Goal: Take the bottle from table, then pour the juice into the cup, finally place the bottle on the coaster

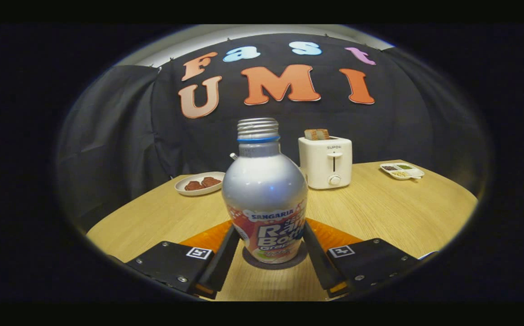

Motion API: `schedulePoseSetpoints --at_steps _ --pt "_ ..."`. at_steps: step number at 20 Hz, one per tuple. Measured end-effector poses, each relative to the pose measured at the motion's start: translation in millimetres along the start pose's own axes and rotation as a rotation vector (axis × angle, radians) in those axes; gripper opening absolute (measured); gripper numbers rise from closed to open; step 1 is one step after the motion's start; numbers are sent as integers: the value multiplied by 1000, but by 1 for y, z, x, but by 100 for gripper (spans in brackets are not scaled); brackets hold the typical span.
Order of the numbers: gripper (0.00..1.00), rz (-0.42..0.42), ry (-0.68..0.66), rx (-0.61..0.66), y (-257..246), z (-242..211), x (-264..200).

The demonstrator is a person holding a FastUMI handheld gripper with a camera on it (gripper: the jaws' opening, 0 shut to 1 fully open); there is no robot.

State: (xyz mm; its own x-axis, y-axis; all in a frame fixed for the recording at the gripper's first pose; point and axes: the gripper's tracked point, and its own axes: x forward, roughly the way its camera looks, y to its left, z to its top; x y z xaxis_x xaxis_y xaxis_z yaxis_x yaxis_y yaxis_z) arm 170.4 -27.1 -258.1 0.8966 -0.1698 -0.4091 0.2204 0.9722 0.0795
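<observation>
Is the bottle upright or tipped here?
Upright: the bottle stands with its neck straight up on the dark coaster, between the fingers of the gripper, which flank its base.

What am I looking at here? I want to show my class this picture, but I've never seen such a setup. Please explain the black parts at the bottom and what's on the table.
There is no robot arm here: a person holds a hand-held gripper, and the camera rides on it, looking forward along its two fingers. Those are the black parts at the bottom. Between them stands a silver bottle, upright, cap off, resting on a dark round coaster. The jaws sit close against the bottle's lower sides, though I cannot tell whether they press on it. Beyond the bottle, on the wooden table, are a white toaster with bread in its slot, a plate of brown food and a small divided tray.
</observation>
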Motion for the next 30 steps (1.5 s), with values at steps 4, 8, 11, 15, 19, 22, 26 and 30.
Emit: schedulePoseSetpoints --at_steps 4,8,11,15,19,22,26,30 --pt "78 -2 31 -7 -1 -12 9" --pt "79 -5 22 -28 1 -12 11" --pt "80 9 47 -21 5 -17 7" --pt "91 17 8 -24 7 2 -17" --pt "97 19 -62 -27 5 28 -54" --pt "97 26 -115 -31 0 49 -91" --pt "97 29 -218 -79 -6 77 -148" --pt "97 15 -328 -95 -20 95 -203"
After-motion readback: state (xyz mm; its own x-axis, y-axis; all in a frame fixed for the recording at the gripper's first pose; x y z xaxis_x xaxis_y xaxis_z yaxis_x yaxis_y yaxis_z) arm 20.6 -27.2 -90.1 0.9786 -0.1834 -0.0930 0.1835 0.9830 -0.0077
